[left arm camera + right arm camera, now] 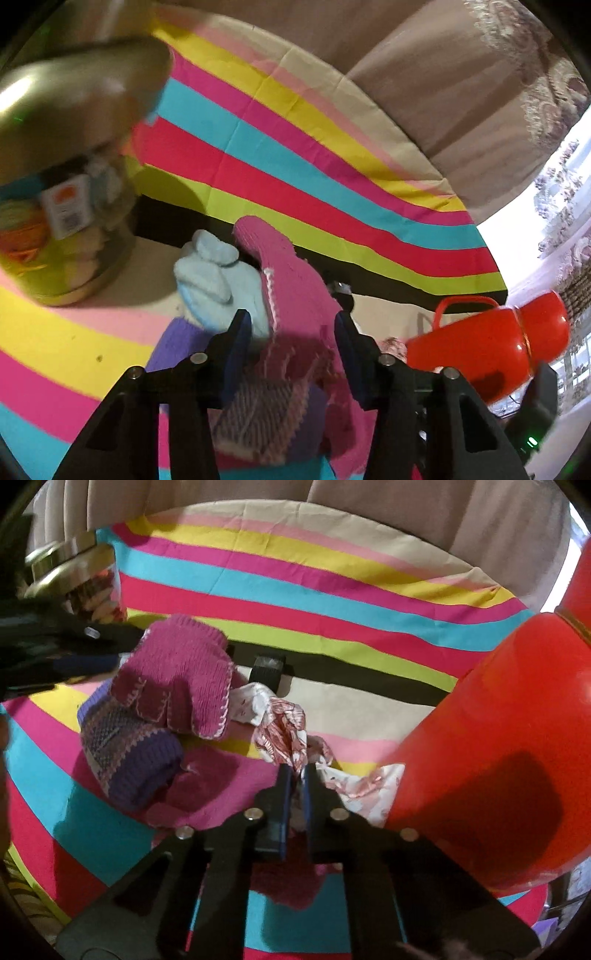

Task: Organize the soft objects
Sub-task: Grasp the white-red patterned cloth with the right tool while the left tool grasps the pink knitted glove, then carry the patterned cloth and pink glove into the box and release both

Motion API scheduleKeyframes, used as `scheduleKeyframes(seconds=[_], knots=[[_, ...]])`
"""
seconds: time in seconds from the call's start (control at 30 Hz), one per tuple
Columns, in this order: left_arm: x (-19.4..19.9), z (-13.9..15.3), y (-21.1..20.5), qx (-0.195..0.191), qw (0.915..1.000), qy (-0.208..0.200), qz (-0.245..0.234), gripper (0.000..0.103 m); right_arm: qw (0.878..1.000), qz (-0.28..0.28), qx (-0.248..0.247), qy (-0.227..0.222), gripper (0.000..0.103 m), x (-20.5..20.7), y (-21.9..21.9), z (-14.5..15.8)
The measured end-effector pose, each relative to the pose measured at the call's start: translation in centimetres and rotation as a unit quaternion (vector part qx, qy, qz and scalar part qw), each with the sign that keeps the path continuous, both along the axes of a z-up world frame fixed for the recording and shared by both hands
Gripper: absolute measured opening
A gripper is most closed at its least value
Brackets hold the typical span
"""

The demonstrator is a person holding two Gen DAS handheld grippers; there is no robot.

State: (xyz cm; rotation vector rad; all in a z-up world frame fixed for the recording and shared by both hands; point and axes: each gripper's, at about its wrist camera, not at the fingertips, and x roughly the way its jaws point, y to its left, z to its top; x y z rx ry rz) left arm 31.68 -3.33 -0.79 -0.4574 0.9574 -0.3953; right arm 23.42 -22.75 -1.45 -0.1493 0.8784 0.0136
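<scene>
**Thin cloth pinched, knitwear loosely straddled**

On the striped cloth (332,602), the right gripper (295,771) is pressed together on a fold of the red-and-white patterned fabric (284,720), which trails back toward the red jug (498,738) close beside it. The left gripper (291,325) stands part-spread over the pink knitted piece (291,280), with the pale blue soft item (218,273) just beside its left finger; I cannot tell whether the pads touch the wool.

Risks, as I judge them: the right pinch catches only an edge, so the fabric could slip free or drag against the jug when lifted. The left jaws could gather two pieces at once — pink and the purple striped knit (129,749) lie overlapping — or nudge the lidded jar (74,184) nearby.
</scene>
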Motion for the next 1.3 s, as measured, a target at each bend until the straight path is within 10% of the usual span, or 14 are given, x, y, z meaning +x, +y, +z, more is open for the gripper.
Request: scheduleKeyframes(seconds=[0.23,0.47,0.6,0.73,1.13,1.3], knots=[[1.9,-1.3,-0.9,0.003,0.9999,0.008,-0.011,0.009,0.999,-0.001,0.043,-0.030,0.007,-1.4,-0.6,1.5],[0.2,0.3,0.1,-0.024,0.9995,-0.019,-0.008,0.005,0.999,0.004,0.051,-0.007,0.009,-1.6,-0.5,1.1],[-1.1,1.5,0.9,-0.040,0.9987,-0.033,-0.004,0.005,0.999,0.016,0.041,0.001,0.047,-1.2,0.2,0.7],[-2.1,2.1,1.5,-0.049,0.9979,-0.041,-0.003,0.005,0.999,0.019,0.031,0.014,0.049,0.1,0.9,0.1],[-4.3,3.6,1.6,-0.047,0.9968,-0.064,-0.010,0.005,0.998,-0.001,0.009,0.060,0.048,4.3,1.6,-2.1],[-5.1,4.1,1.7,-0.047,0.9963,-0.072,-0.009,0.005,0.998,-0.013,0.015,0.067,0.008,4.8,0.6,-3.1]])
